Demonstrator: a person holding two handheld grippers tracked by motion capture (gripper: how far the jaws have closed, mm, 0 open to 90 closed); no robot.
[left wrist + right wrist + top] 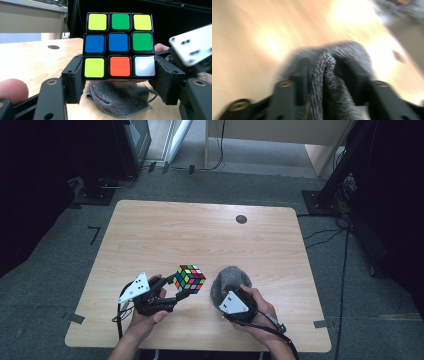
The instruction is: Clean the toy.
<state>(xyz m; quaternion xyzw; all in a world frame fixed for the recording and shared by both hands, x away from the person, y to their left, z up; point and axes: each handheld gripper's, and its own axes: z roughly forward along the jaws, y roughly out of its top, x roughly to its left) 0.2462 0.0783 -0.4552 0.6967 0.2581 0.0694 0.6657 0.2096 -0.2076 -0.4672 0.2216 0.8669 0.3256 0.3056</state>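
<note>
Work in hand: wiping a scrambled puzzle cube with a grey knitted cloth.
Cube position: lifted above the wooden table, near its front edge, left of the cloth.
Left gripper: clamped on the cube; in the left gripper view both pads press the bottom layer from either side, with the top two layers standing free above them.
Right gripper: a ridge of the cloth stands up between its jaws, but the picture is blurred by motion, so I cannot tell whether the pads press it or stand slack.
Cloth position: bunched on the table just right of the cube; apart from it in the high view.
Progress: the cube is picked up and presented; the cloth is not yet against any face, so by my judgement the wiping itself is left.
Containers: nothing on the table holds anything; only a small dark round disc lies near the far edge.
</note>
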